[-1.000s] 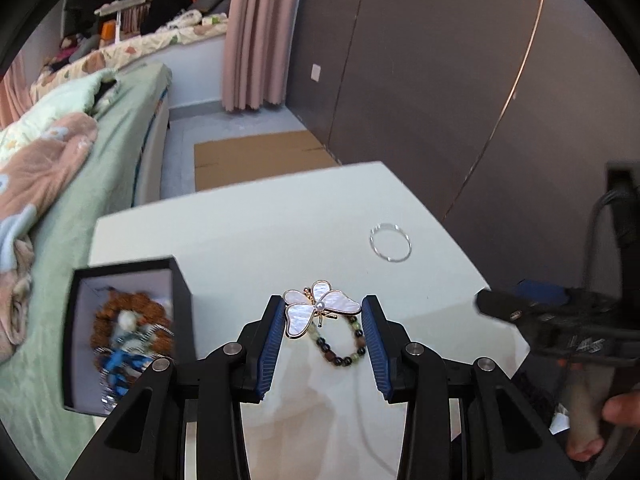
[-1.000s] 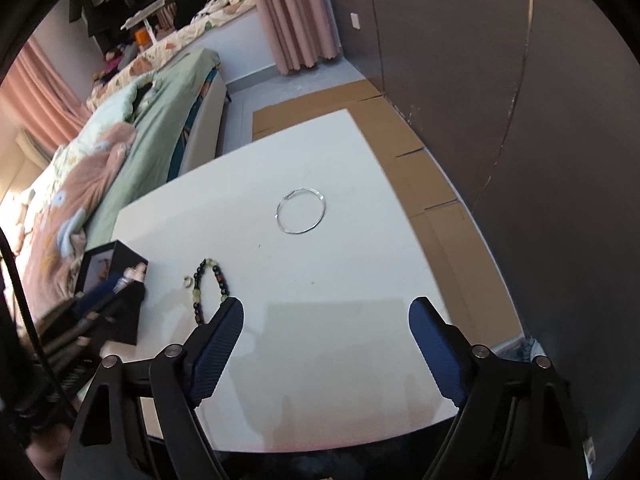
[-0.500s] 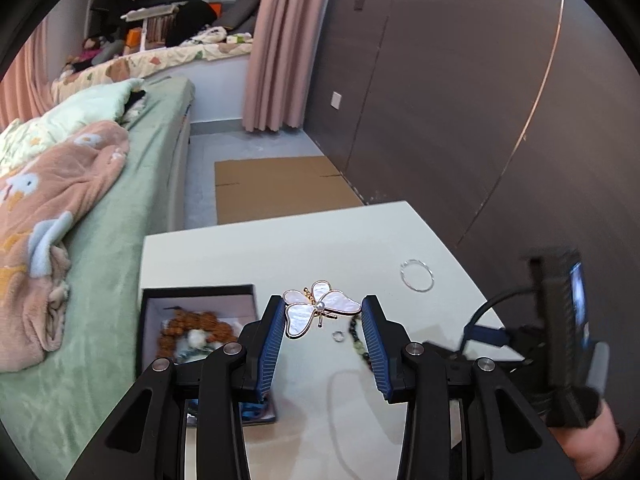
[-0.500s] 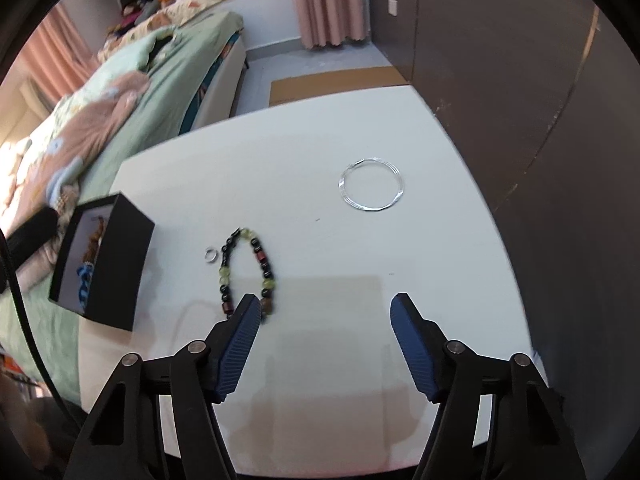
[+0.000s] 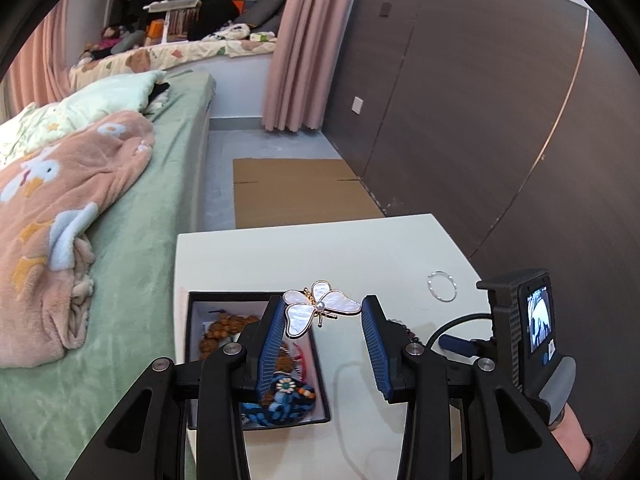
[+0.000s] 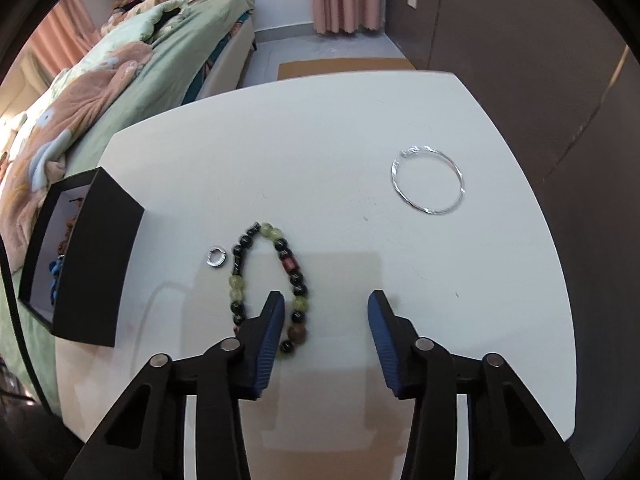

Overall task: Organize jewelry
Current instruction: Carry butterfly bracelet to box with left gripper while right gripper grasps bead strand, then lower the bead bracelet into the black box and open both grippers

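Note:
My left gripper (image 5: pixel 322 312) is shut on a white butterfly brooch (image 5: pixel 316 309) with gold edging and holds it above the right side of the black jewelry box (image 5: pixel 224 296), which holds brown beads and a blue piece. My right gripper (image 6: pixel 326 312) is open and empty, low over the white table (image 6: pixel 320 140). Its left finger (image 6: pixel 269 332) lies beside a green and black bead bracelet (image 6: pixel 298 280). A small silver ring (image 6: pixel 216 257) lies left of the bracelet. A thin silver bangle (image 6: pixel 428 183) lies at the far right; it also shows in the left wrist view (image 5: pixel 441 286).
The black box (image 6: pixel 100 256) stands at the table's left edge. A bed with green sheet and pink blanket (image 5: pixel 60 208) runs along the left. A dark wall panel (image 5: pixel 480 120) is on the right. Flat cardboard (image 5: pixel 296 192) lies on the floor beyond the table.
My left gripper has carried the brooch left, from over the bead bracelet to over the box. My right gripper has moved closer to the bead bracelet and lower to the table.

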